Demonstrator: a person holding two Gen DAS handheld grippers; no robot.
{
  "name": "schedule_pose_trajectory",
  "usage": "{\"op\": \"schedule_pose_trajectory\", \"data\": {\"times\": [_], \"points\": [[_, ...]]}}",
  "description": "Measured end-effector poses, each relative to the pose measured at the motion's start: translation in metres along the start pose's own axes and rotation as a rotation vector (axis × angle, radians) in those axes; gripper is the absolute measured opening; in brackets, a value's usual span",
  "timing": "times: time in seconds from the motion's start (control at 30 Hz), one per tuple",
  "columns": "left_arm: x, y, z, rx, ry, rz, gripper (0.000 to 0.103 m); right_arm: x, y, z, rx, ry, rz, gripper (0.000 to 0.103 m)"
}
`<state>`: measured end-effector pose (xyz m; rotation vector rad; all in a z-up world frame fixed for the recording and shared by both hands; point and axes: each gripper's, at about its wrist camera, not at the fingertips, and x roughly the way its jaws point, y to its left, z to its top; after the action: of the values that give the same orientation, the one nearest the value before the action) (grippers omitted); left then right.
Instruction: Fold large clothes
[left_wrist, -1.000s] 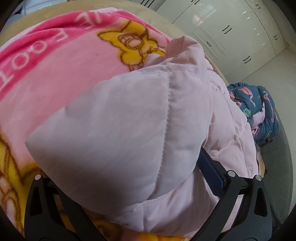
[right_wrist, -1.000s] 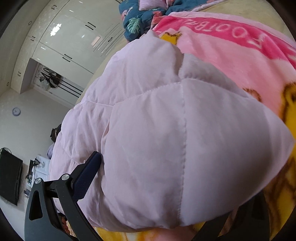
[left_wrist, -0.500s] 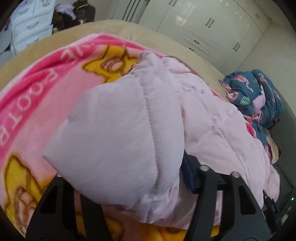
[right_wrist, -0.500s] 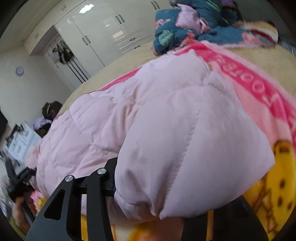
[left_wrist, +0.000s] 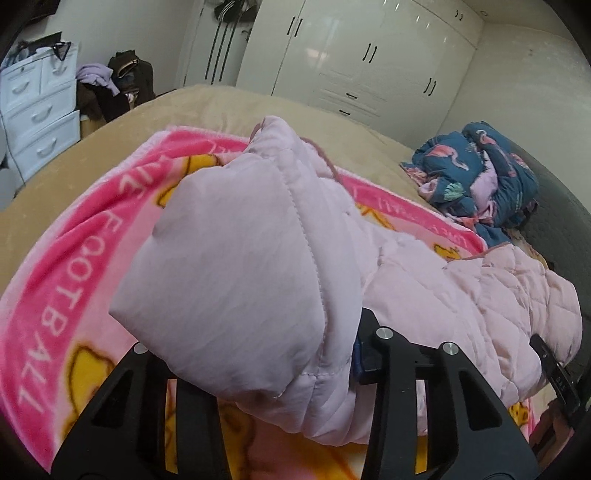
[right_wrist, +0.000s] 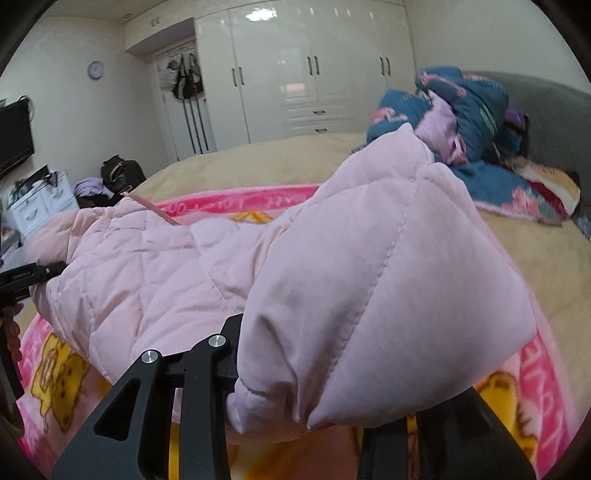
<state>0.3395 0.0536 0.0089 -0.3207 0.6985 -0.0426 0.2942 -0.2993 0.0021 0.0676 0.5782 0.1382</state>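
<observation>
On the bed (left_wrist: 207, 103), over the pink blanket (left_wrist: 62, 280), both grippers, left gripper (left_wrist: 266, 354) and right gripper (right_wrist: 325, 373), were closing on the puffy pink coat (left_wrist: 236, 266), lifting one end. Next, that end likely needed laying over the rest.

The jacket (left_wrist: 424, 280) lies on the blanket (left_wrist: 74, 280), which covers the bed (left_wrist: 221, 107). Beyond it a quilt (left_wrist: 480, 177) is heaped by the headboard (right_wrist: 546, 114); wardrobes (left_wrist: 369, 62) stand behind my bed.
</observation>
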Motion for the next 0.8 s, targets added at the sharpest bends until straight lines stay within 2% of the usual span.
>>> {"op": "schedule_pose_trajectory", "data": {"times": [0.27, 0.8], "points": [[-0.036, 0.006, -0.022, -0.014, 0.004, -0.015, 0.033, -0.04, 0.014, -0.006, -0.05, -0.011, 0.023, 0.031], [-0.088, 0.018, -0.066, 0.0, 0.015, -0.015, 0.033, -0.092, 0.022, -0.049, -0.047, 0.009, 0.047, 0.031]]}}
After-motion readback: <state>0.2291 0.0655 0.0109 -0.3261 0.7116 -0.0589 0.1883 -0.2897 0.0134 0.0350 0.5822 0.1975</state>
